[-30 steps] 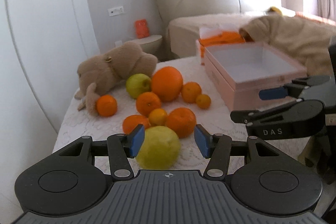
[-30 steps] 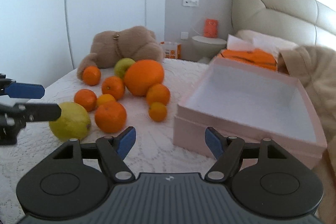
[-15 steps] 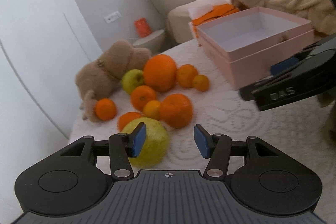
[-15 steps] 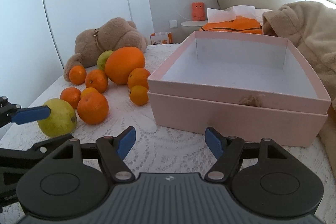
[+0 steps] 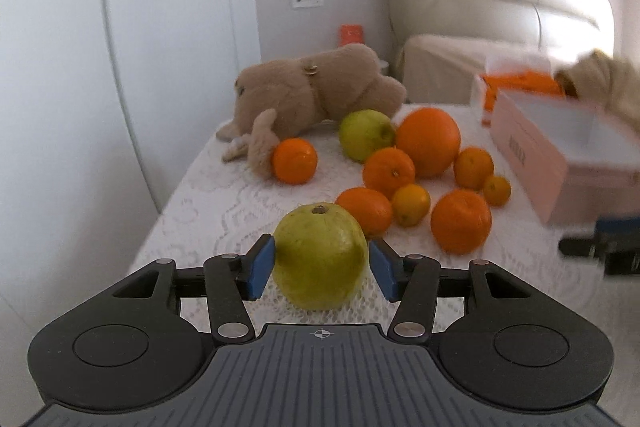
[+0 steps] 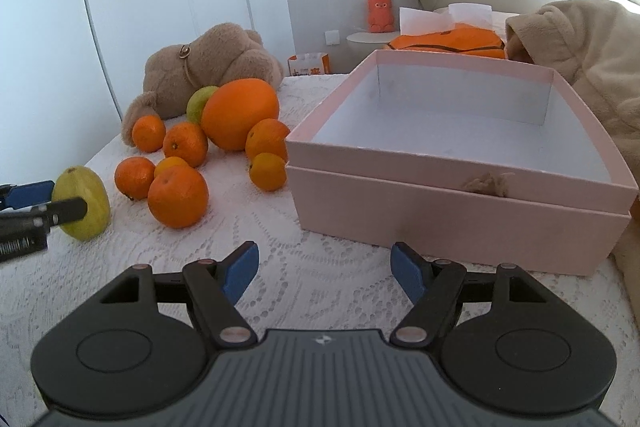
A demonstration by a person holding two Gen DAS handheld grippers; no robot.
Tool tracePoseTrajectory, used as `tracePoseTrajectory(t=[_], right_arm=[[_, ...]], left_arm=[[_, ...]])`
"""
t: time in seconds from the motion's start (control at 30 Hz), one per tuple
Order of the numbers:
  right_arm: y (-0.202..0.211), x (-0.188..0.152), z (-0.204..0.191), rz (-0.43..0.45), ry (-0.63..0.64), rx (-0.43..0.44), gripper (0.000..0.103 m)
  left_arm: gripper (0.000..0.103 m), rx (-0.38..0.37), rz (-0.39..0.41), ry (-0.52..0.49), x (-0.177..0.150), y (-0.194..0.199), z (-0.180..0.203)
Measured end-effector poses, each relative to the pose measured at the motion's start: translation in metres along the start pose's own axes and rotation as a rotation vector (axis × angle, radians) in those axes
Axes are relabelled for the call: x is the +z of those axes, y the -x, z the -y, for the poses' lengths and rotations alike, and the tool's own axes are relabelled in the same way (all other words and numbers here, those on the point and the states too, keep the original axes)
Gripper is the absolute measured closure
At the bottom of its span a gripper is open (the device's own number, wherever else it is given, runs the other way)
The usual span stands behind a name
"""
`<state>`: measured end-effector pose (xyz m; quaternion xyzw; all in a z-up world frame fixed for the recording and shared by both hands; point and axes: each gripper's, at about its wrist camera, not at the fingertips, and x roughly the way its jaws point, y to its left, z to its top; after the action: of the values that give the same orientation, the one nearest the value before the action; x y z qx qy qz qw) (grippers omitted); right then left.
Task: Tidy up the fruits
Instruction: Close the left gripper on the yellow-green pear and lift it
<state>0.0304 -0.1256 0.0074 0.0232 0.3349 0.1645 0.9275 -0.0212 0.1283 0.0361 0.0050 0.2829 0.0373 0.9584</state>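
My left gripper [image 5: 322, 269] has its jaws spread around the large yellow-green pear-shaped fruit [image 5: 320, 259] on the white lace tabletop [image 5: 224, 211], pads just beside its flanks. I should centre, then squeeze gently. My right gripper [image 6: 323, 271] waits spread, empty. Beyond it, the open pink cardboard box [image 6: 440, 211] stands empty.
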Motion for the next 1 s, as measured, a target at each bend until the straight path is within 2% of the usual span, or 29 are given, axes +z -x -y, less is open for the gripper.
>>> tracePoseTrajectory(t=[0.1,0.23,0.57,0.7,0.9,1.0], right_arm=[[-0.002,0.000,0.000,-0.014,0.003,0.001,0.029],[-0.003,0.000,-0.001,-0.018,0.012,-0.003,0.028],[-0.006,-0.001,-0.007,-0.039,0.053,-0.019,0.024],[-0.010,-0.001,-0.013,-0.059,0.090,-0.026,0.018],[-0.013,0.000,-0.017,-0.080,0.112,-0.027,0.013],[-0.014,0.000,-0.018,-0.085,0.116,-0.026,0.012]], left_arm=[[0.042,-0.024,-0.016,0.026,0.001,-0.001,-0.006],[0.040,0.003,-0.045,0.021,-0.001,-0.008,-0.007],[0.036,-0.077,-0.072,0.205,0.002,-0.030,-0.033],[0.036,-0.079,-0.076,0.215,0.009,-0.039,-0.034],[0.035,-0.059,-0.097,0.177,0.017,-0.057,-0.032],[0.035,-0.080,-0.099,0.198,0.023,-0.063,-0.038]])
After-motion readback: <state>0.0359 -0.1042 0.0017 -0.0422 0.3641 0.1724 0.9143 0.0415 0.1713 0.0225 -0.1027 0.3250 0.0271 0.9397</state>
